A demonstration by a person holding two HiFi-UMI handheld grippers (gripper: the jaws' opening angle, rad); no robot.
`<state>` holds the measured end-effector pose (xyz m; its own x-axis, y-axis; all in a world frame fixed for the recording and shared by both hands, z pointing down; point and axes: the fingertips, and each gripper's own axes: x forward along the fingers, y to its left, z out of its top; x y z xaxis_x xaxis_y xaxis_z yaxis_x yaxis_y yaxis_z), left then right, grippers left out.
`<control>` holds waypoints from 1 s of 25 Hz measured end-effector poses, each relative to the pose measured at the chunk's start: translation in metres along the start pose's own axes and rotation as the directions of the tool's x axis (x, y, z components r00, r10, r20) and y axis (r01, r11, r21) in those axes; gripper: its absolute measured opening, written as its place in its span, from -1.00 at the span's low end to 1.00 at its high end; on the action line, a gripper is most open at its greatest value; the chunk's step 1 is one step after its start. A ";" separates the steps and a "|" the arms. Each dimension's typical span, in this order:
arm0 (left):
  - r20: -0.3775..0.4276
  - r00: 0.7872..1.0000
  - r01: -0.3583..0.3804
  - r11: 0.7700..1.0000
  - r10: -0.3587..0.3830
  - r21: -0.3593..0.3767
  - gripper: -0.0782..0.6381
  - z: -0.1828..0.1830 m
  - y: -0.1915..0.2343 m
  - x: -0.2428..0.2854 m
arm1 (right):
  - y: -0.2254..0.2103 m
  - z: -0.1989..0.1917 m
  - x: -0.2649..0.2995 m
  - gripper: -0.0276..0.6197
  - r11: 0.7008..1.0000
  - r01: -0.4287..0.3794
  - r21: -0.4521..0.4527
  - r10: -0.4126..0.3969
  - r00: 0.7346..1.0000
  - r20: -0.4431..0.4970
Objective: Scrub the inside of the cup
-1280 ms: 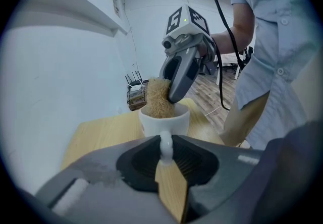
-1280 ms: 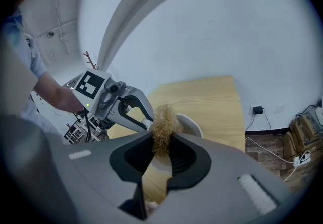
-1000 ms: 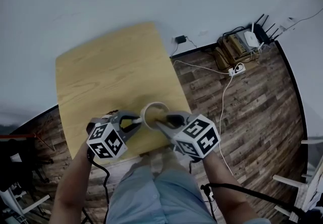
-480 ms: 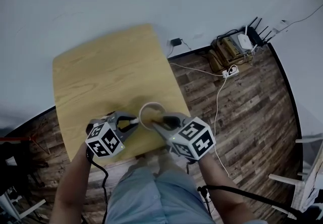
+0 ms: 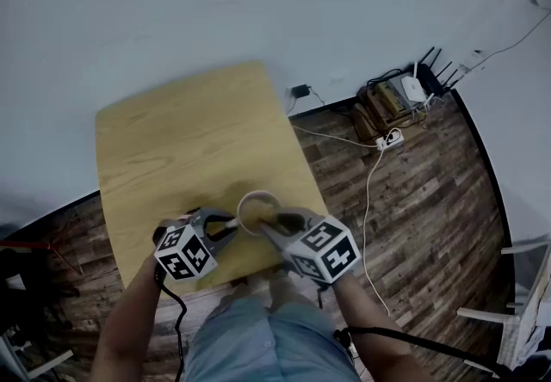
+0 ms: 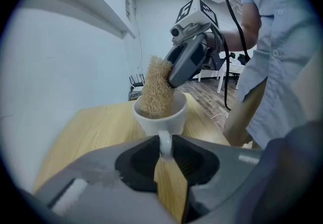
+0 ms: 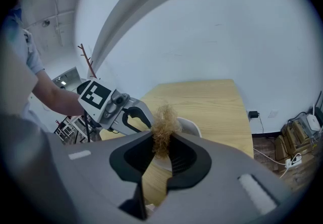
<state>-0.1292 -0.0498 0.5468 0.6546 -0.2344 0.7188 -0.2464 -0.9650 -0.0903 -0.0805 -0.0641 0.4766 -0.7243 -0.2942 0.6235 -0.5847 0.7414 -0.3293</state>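
Note:
A white cup (image 5: 258, 210) stands on the wooden table (image 5: 189, 139) near its front edge. My left gripper (image 5: 231, 221) comes in from the left. Its jaws sit on the cup's handle (image 6: 165, 143) and are opening a little, with the handle still pinched between their tips. My right gripper (image 5: 271, 221) is shut on a tan fibrous scrubber (image 7: 164, 127). In the left gripper view the scrubber (image 6: 155, 88) dips into the cup (image 6: 160, 117), tilted, with its top above the rim. The cup's bottom is hidden.
The table's right edge drops to a dark plank floor. A white power strip (image 5: 384, 140), loose cables and a router (image 5: 414, 88) lie there by the wall. The person's legs are just behind the table's front edge. The far half of the tabletop is bare wood.
Both grippers and the cup sit slightly lower in the head view. The grips on the handle and the scrubber look the same.

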 end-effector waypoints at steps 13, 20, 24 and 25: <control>0.075 0.996 -0.038 0.996 0.045 -0.084 -0.49 -0.005 0.004 -0.023 | 0.003 -0.003 0.009 -0.69 1.000 0.015 0.006 -0.015 1.000 -0.006; 0.116 0.985 -0.116 0.987 0.129 -0.111 -0.49 0.008 0.016 -0.051 | 0.009 0.010 0.005 -0.69 1.000 -0.007 0.003 0.007 0.999 0.043; 0.181 0.959 -0.193 0.969 0.220 -0.155 -0.49 0.031 0.028 -0.080 | 0.014 0.034 -0.009 -0.69 1.000 -0.019 0.001 0.019 0.992 0.122; 0.204 0.945 -0.223 0.961 0.254 -0.166 -0.49 0.041 0.034 -0.089 | 0.014 0.043 -0.015 -0.69 1.000 -0.020 -0.002 0.020 0.988 0.151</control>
<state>-0.1664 -0.0662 0.4509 0.7019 -0.4909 0.5161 -0.5009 -0.8553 -0.1323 -0.0938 -0.0752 0.4319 -0.7828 -0.3673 0.5024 -0.5694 0.7485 -0.3400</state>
